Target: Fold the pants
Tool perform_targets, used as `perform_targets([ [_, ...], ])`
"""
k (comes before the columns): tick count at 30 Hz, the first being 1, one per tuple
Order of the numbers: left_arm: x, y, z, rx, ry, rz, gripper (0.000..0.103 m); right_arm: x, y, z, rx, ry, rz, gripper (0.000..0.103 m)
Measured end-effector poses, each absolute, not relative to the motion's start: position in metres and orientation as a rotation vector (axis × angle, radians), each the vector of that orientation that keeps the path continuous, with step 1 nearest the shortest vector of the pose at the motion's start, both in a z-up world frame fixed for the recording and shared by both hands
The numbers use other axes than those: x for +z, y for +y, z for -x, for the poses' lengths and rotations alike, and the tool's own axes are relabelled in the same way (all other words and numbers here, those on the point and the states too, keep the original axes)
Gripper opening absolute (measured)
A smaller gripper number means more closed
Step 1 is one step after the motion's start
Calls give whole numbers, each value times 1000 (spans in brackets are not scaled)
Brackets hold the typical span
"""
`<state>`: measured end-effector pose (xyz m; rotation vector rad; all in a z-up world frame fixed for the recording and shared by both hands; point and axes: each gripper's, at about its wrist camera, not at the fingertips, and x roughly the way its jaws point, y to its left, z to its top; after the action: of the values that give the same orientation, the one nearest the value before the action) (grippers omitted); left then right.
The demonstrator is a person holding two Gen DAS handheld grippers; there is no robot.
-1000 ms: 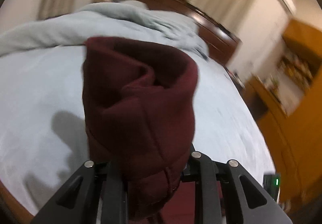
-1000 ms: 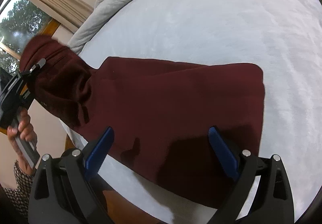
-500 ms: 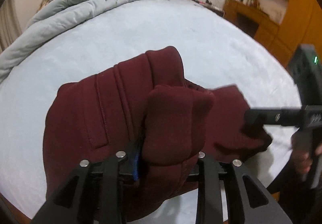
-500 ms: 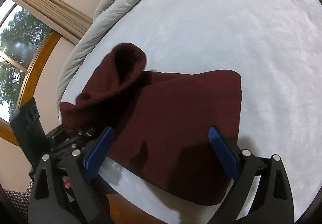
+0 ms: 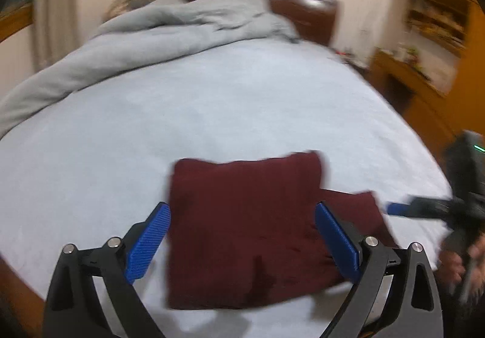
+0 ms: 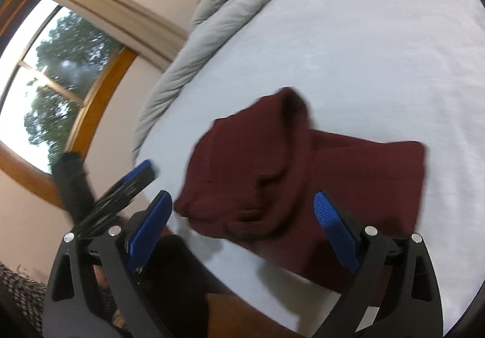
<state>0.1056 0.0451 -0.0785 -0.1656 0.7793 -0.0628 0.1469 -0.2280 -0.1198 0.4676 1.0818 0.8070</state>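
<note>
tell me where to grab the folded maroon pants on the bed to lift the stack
Grip the thick doubled edge of the folded maroon fleece pants nearest the bed's edge, coming in low from that side. The layers there are stacked, so one pinch likely catches them all; the far flap is a thinner layer.

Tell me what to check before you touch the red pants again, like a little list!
1. Left gripper open and empty: ok.
2. Right gripper open and empty: ok.
3. Pants lying on the bed, not hanging from a gripper: ok.
4. Top fold lined up with the layer under it: not ok, the lower layer sticks out on one side.
5. Top fold flat: not ok in the right wrist view, it bulges.
6. Blanket away from the pants: ok.
</note>
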Motion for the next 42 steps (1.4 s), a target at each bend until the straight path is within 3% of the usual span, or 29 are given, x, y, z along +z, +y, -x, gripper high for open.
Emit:
perform_targets([
  [5,-97,78,-125,45,818,248,96,-130,-194,-159,804,1145,-392,94],
  [7,-102,82,-122,58,818,266,96,-143,-182,-165,784,1197,-353,82],
  [9,-107,86,-123,61,834,279,96,-156,-174,-168,815,1242,-361,55],
  [10,-110,88,-122,62,841,275,96,-159,-171,-168,818,1257,-344,51],
  [12,-114,92,-122,73,858,266,96,-158,-165,-163,816,1246,-250,30],
  [18,-118,106,-124,61,861,333,96,-111,-183,-132,963,1098,-285,22],
  [22,-115,101,-125,22,851,351,96,-118,-196,-114,943,1161,-293,22],
  [28,-154,65,-150,-7,1054,186,96,-163,-202,-125,876,1267,-341,30],
  [31,-163,73,-154,-11,1077,254,97,-149,-208,-124,877,1237,-324,55],
  [32,-162,79,-154,-23,1082,293,96,-145,-214,-121,865,1226,-316,71],
  [33,-159,83,-152,-30,1074,317,96,-141,-218,-122,841,1217,-309,80],
  [37,-144,94,-143,-9,1024,313,96,-143,-230,-146,801,1264,-437,85],
  [42,-143,101,-140,-4,1022,324,96,-185,-222,-166,786,1400,-596,87],
])
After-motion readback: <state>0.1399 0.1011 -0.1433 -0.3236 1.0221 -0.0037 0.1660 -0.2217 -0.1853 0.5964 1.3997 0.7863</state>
